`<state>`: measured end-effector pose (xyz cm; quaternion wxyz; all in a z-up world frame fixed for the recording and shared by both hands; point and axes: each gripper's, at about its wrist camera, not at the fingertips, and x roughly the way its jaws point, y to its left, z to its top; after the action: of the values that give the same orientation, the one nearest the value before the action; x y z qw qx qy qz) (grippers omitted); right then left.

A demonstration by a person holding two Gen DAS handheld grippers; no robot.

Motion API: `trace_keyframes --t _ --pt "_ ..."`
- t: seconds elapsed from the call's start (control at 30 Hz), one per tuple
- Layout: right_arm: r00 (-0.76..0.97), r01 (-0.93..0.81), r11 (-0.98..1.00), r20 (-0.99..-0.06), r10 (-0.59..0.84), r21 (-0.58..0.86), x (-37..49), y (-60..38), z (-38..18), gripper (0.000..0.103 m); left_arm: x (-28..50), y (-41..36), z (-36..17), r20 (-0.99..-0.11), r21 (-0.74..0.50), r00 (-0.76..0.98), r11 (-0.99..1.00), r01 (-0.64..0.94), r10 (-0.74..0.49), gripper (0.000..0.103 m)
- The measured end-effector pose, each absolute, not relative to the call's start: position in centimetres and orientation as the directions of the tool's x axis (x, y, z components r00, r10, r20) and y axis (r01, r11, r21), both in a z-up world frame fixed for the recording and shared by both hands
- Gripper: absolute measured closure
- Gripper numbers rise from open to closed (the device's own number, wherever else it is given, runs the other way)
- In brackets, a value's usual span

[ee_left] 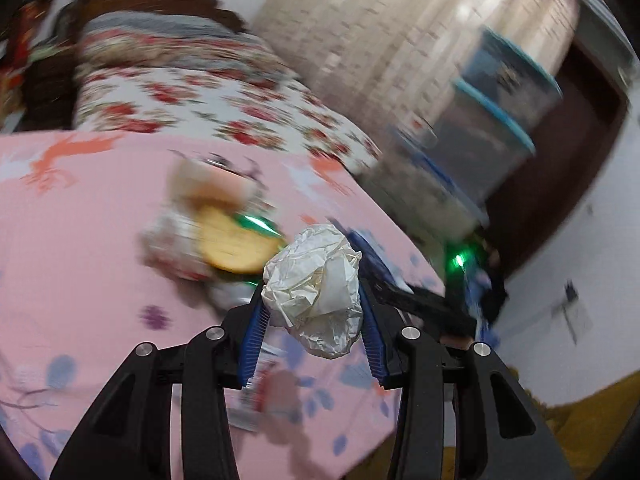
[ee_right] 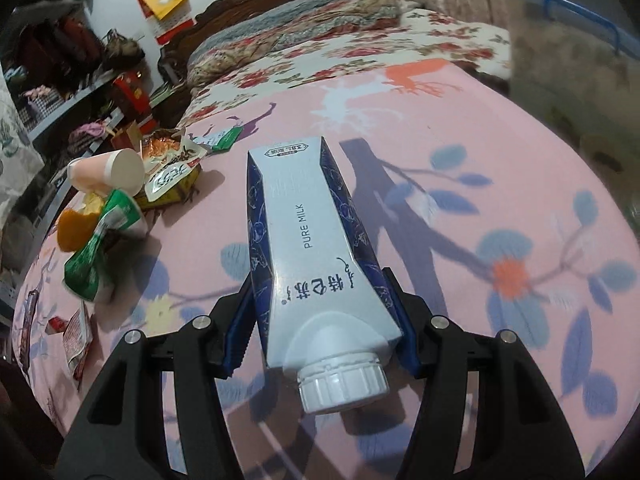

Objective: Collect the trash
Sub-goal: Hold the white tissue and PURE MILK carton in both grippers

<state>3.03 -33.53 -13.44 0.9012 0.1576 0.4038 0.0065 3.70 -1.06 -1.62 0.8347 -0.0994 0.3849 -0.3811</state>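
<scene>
The bed's pink flowered sheet [ee_right: 460,128] spreads wide under both grippers. In the right wrist view its right half lies bare out to the far floral quilt [ee_right: 360,52], while the left edge drops toward cluttered shelves [ee_right: 60,92]. In the left wrist view, which is blurred, the sheet's right edge falls away beside stacked blue-lidded storage bins [ee_left: 500,120] near a dark wooden door [ee_left: 568,160].

The left gripper [ee_left: 312,316] has its jaws clenched on a crumpled white paper ball [ee_left: 316,288], held above the sheet near that right edge. Just beyond it lies a blurred heap of litter with a round tan disc [ee_left: 234,242].

The right gripper [ee_right: 324,316] grasps a milk carton [ee_right: 308,248], white with dark blue side panels, marked "PURE MILK", its white screw cap [ee_right: 344,380] toward the camera and its body pointing far across the bed. The carton looks slightly squashed.

At the left side lie a pink paper cup [ee_right: 108,170] on its side, a torn orange snack wrapper [ee_right: 172,168], a twisted green packet [ee_right: 104,244], orange peel [ee_right: 74,230] and a red-printed wrapper [ee_right: 76,332], close together.
</scene>
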Motion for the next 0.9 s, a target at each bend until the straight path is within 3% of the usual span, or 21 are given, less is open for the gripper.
trace_keyframes --t 0.17,0.47,0.9 --pt "0.686 0.13 0.949 -0.717 0.122 0.287 2.4 -33.5 -13.4 0.043 1.9 -6.8 -4.0 -0.621 -0.398 0.348 0.665 0.631 -0.702 0.062" --pt "0.692 0.127 0.94 -0.707 0.144 0.316 2.4 -34.1 -13.4 0.043 1.0 -11.3 -7.8 -0.729 -0.22 0.398 0.741 0.634 -0.557 0.062" --pt "0.694 0.125 0.937 -0.704 0.153 0.327 2.6 -34.1 -13.4 0.042 1.8 -11.9 -9.7 -0.774 -0.204 0.366 0.75 0.629 -0.517 0.061"
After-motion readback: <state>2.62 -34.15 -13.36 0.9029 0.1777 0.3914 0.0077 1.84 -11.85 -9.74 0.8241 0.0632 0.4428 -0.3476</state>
